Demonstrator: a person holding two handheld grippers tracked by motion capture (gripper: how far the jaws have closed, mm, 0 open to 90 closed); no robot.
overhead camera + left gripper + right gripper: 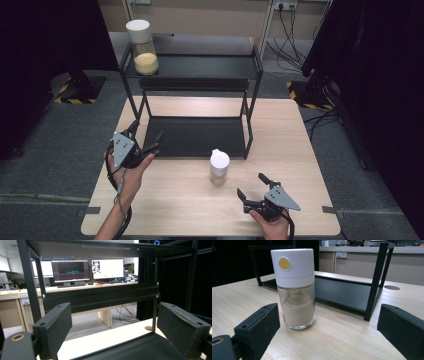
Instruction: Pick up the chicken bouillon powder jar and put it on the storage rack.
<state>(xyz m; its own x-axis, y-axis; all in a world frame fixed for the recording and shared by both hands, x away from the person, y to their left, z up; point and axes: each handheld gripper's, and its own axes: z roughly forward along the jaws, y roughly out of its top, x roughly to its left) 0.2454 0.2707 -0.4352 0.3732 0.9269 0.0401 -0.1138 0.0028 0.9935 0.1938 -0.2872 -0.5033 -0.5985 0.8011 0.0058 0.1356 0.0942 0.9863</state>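
White-capped glass jar [295, 287] upright on the table [165, 200], axis vertical, untouched; left claw [148, 141] and right claw [253, 185] both spread.

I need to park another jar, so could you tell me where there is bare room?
The rack's lower shelf is bare, and the top shelf is free right of the yellow-filled jar. The table right of the rack is open. The front is crowded around the spice jar.

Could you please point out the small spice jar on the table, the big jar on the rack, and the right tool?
Small spice jar [297, 305], right gripper view: glass body.
Big jar [145, 60], high view: filled lower part.
Right tool [254, 186], high view: between fingertips.
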